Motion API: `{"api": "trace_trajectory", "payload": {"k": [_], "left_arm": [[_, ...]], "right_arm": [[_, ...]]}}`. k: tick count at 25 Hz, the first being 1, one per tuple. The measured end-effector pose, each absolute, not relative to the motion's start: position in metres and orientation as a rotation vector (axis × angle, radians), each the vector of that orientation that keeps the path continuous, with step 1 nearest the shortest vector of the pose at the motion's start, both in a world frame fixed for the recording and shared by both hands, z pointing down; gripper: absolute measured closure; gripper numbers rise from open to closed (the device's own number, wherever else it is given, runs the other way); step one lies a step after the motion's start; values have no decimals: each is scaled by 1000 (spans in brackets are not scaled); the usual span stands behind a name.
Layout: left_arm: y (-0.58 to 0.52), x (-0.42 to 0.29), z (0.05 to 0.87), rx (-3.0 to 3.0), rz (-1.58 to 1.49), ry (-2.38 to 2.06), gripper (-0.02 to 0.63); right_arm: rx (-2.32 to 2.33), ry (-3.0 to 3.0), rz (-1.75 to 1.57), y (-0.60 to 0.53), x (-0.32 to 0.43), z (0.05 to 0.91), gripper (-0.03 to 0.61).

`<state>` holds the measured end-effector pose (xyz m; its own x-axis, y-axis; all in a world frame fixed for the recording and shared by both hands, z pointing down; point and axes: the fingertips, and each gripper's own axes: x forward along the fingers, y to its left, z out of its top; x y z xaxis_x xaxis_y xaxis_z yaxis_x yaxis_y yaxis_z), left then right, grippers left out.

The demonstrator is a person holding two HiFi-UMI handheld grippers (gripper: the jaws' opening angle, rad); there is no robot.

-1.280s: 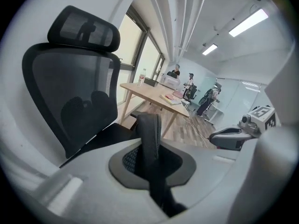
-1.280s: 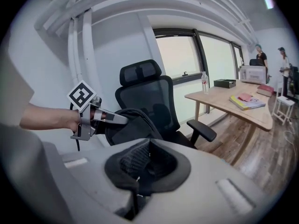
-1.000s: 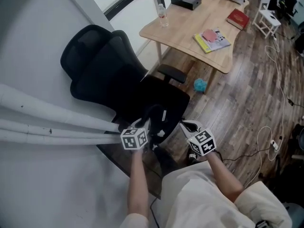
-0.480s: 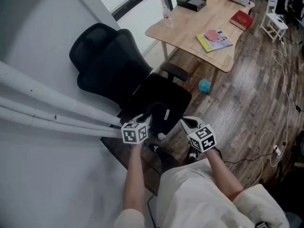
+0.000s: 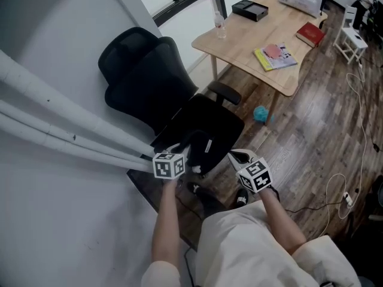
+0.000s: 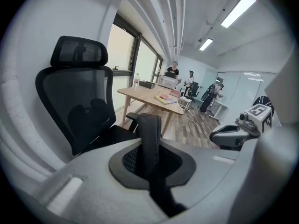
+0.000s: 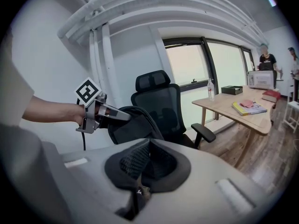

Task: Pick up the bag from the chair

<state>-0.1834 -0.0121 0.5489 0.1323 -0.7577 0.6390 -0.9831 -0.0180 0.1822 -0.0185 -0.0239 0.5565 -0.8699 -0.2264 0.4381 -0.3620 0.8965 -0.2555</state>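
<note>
Over the front of the black chair's (image 5: 149, 82) seat, the black bag (image 5: 201, 150) is held between the two grippers. Its outline is hard to separate from the dark seat, and whether it touches the seat cannot be told. The left gripper (image 5: 179, 153) has its fingers clamped on the bag's strap (image 6: 149, 134). The right gripper (image 5: 235, 158) pinches dark bag fabric. The desk (image 5: 239, 46) stands beyond the chair.
</note>
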Motion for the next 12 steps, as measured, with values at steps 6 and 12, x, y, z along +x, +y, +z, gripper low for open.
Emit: {"api": "trace_trajectory", "payload": {"k": [6,12], "left_arm": [[-5,-185,552,1811,488,-1678,592],[-10,-184,551,1805,489,-1683,592]], "right_arm": [[458,-2657,443,-33,-15,557,578],[446,-2648,437,-38,-11,558,578]]}}
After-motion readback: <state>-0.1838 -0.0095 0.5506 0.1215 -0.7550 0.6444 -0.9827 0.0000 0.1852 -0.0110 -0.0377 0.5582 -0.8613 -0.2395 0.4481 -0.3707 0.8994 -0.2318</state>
